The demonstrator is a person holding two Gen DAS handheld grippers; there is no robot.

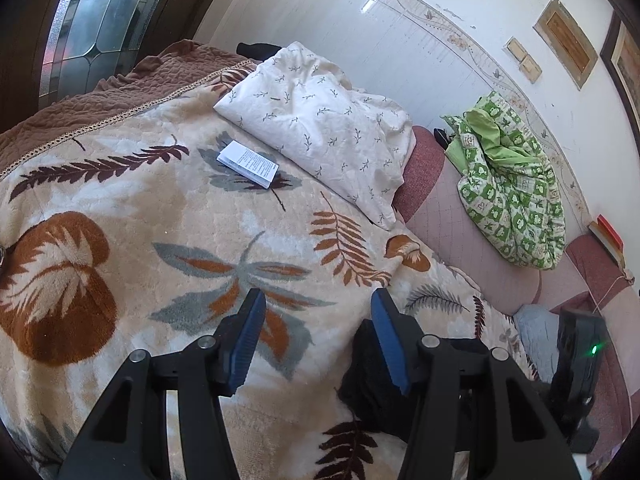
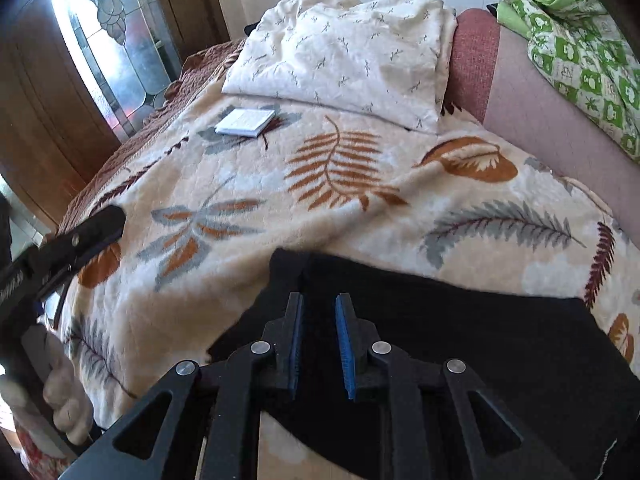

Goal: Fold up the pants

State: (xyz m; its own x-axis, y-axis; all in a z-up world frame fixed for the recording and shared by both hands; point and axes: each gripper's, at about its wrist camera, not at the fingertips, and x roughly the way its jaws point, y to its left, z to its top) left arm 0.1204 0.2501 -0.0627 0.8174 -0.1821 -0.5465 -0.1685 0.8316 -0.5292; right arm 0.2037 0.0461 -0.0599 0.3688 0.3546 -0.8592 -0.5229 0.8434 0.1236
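The black pants [image 2: 480, 340] lie spread flat on the leaf-patterned blanket [image 2: 248, 184] near the bed's front edge. My right gripper [image 2: 319, 296] points steeply down over their upper left part. Its jaws stand a narrow gap apart, the blue pads [image 2: 346, 344] show bare, and I see no cloth pinched between them. My left gripper [image 1: 318, 296] is open above the blanket [image 1: 160, 200], with nothing between its fingers. A bit of the pants [image 1: 360, 384] shows under its right finger. In the right wrist view, the left gripper's finger [image 2: 100, 224] and the hand [image 2: 60, 392] holding it sit at the left edge.
A leaf-print pillow [image 1: 320, 120] lies at the head of the bed with a small white booklet [image 1: 248, 164] in front of it. A green patterned cloth [image 1: 508, 184] is heaped on the pink sofa back [image 1: 472, 232]. A wooden door with stained glass [image 2: 100, 40] stands to the left.
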